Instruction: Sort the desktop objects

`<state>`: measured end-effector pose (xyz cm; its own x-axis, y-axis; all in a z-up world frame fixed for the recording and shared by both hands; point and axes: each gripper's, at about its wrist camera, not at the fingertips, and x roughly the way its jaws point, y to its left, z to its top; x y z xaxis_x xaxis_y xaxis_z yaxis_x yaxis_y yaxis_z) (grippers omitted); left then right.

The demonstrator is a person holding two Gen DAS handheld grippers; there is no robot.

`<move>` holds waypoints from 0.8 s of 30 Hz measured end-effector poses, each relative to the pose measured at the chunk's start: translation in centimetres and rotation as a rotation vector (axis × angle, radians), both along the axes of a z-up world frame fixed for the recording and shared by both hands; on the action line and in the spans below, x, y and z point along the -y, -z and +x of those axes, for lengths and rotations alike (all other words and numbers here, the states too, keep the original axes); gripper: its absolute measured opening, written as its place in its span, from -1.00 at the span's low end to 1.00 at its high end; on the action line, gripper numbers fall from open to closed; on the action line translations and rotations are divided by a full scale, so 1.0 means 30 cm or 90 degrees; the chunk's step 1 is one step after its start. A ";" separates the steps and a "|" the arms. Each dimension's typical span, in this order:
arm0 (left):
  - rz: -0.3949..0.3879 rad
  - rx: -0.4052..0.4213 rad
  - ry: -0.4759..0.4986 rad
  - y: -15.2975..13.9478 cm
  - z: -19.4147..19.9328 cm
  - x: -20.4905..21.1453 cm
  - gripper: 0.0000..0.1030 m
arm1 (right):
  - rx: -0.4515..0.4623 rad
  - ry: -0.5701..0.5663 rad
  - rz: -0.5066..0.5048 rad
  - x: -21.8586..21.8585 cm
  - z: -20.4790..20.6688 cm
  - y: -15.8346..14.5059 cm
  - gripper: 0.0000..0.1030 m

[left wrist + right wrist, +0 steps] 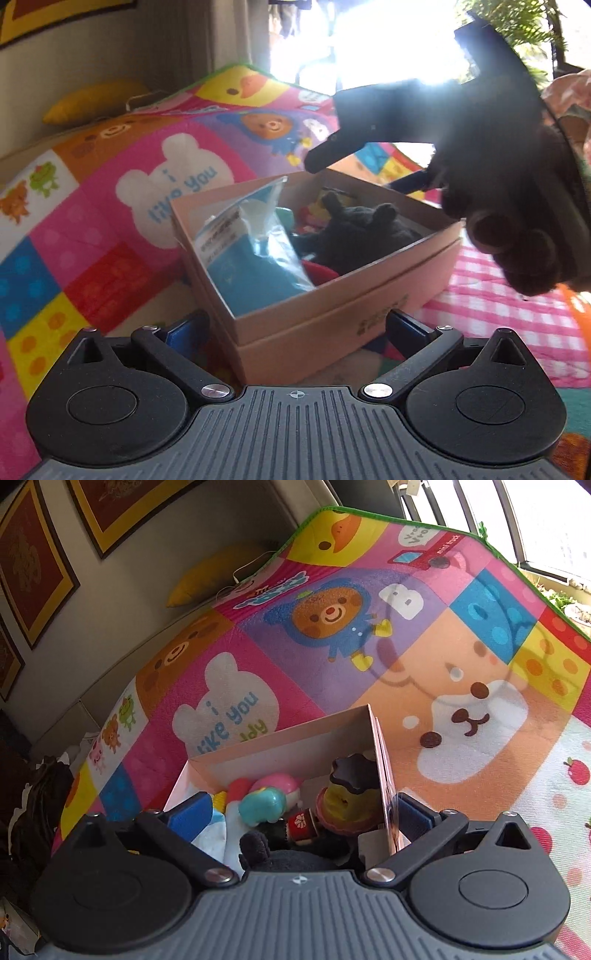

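Note:
A pink cardboard box [332, 314] sits on the play mat, its lid tucked under it. In the left wrist view it holds a blue packet in a clear bag [255, 266] and a dark grey plush toy [362, 232]. My left gripper [295, 328] is open, with the box's near corner between its blue pads. The right gripper [364, 171] hangs over the box's far side, held by a dark-gloved hand [517, 251]. From the right wrist, that gripper [303, 812] is open astride the box's right wall [384, 771], above a teal-and-pink toy [266, 801] and a yellow toy with a black cap [343, 797].
A colourful cartoon play mat [332, 627] covers the surface, with a pink checked cloth [498, 317] to the right. A yellow cushion [218, 576] and a cable lie past the mat's far edge by the wall. Bright windows glare at the back right.

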<state>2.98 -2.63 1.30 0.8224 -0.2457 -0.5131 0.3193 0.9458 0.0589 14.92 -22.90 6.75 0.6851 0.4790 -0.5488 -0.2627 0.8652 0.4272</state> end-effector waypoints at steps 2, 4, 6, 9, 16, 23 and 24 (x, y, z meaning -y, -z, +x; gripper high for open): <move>-0.017 -0.030 -0.011 -0.004 0.026 -0.018 1.00 | 0.009 0.012 0.000 -0.006 -0.020 -0.006 1.00; -0.011 -0.029 -0.022 -0.006 0.024 -0.022 1.00 | 0.038 0.038 -0.012 0.011 -0.079 -0.023 1.00; 0.023 -0.008 -0.034 0.001 0.010 -0.010 1.00 | 0.068 0.066 -0.034 0.040 -0.157 -0.043 1.00; 0.040 -0.025 -0.087 0.009 -0.016 -0.001 1.00 | 0.078 0.097 -0.068 0.079 -0.278 -0.051 1.00; 0.023 -0.083 -0.203 0.034 -0.104 -0.004 1.00 | 0.000 0.087 -0.226 0.012 -0.472 0.086 1.00; 0.012 -0.091 -0.243 0.041 -0.089 -0.012 1.00 | 0.006 0.046 -0.279 -0.086 -0.484 0.172 1.00; 0.002 -0.096 -0.243 0.042 -0.087 -0.019 1.00 | 0.017 0.057 -0.274 -0.086 -0.489 0.179 1.00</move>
<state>0.37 -2.07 0.06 0.7698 0.0637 -0.6351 -0.0487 0.9980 0.0411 0.24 -20.34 1.39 0.7307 0.1489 -0.6663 -0.1843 0.9827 0.0174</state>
